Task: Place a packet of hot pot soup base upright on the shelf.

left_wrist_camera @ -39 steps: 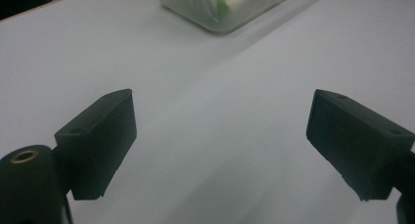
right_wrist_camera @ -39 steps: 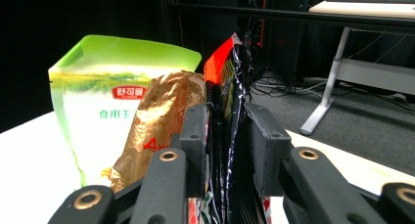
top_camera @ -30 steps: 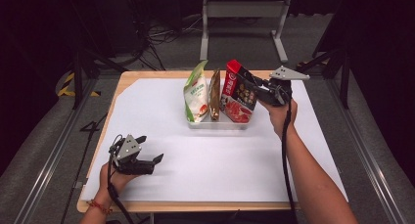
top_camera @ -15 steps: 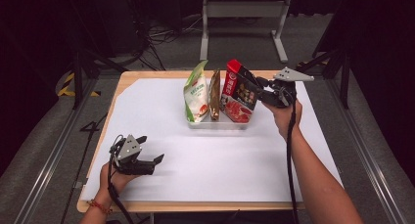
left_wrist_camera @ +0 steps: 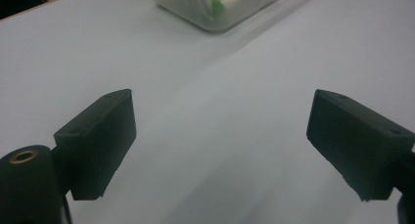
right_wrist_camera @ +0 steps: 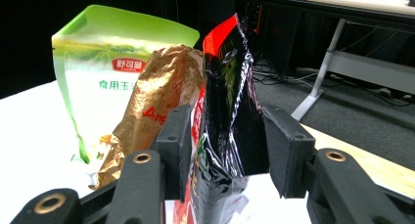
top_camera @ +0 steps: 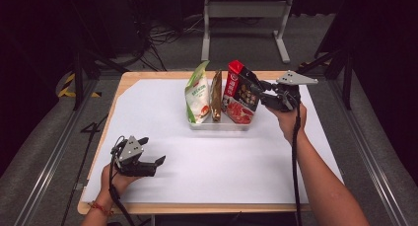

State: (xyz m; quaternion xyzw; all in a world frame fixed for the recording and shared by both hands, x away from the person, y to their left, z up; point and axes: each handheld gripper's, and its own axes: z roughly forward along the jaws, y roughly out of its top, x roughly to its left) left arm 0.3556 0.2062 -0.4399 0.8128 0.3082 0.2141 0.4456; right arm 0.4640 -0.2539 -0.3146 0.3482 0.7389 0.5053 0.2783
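Red-and-black glossy snack pouch (right_wrist_camera: 227, 111) stands upright at the right end of my clear plastic tray (top_camera: 217, 125) — right tool (top_camera: 256, 89) pinches its edge, nearer than the spread, idle left tool (top_camera: 156, 163) — on the tabletop (top_camera: 148, 78).

Three upright snack pouches — one green-and-white plastic pouch (top_camera: 197, 94), one crinkled gold foil pouch (top_camera: 216, 95), one glossy red-and-black pouch (top_camera: 240, 94) — stand in one clear plastic tray (top_camera: 219, 125). One white sheet (top_camera: 222, 157) covers one wooden table (top_camera: 129, 78).
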